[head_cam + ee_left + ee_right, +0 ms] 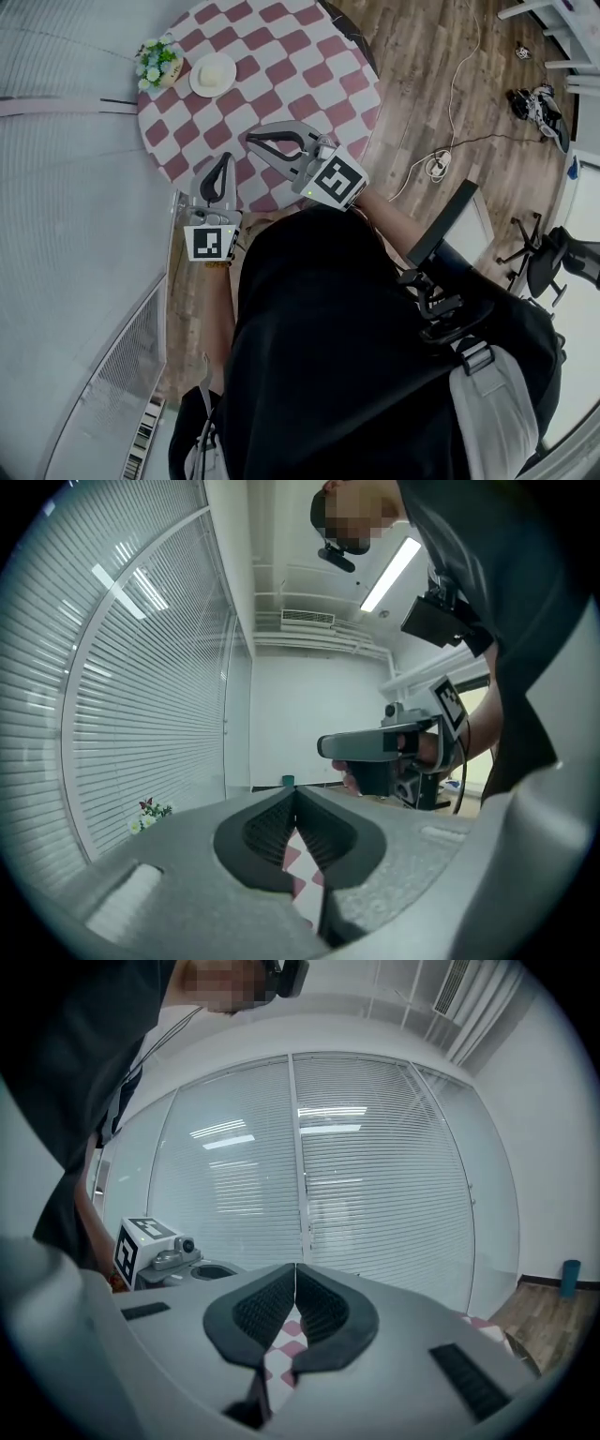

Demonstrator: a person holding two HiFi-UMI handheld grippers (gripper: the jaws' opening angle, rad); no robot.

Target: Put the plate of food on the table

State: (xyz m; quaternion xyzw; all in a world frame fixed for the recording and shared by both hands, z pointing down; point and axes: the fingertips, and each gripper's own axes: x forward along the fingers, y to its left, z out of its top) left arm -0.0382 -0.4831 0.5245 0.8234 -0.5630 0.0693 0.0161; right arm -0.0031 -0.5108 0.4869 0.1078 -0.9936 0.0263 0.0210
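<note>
A white plate of pale food (214, 74) rests on the far left part of the round table with the red-and-white checked cloth (309, 66). Both grippers hover over the table's near edge, well short of the plate. My left gripper (228, 158) is shut with nothing in it, and its pads meet in the left gripper view (293, 795). To its right, my right gripper (250, 139) is shut and empty too, with its tips together in the right gripper view (295, 1269). The plate does not show in either gripper view.
A small pot of flowers (157, 62) stands just left of the plate and shows in the left gripper view (150, 810). Window blinds (66, 206) run along the left. On the wooden floor to the right are cables (439, 165) and an office chair (553, 258).
</note>
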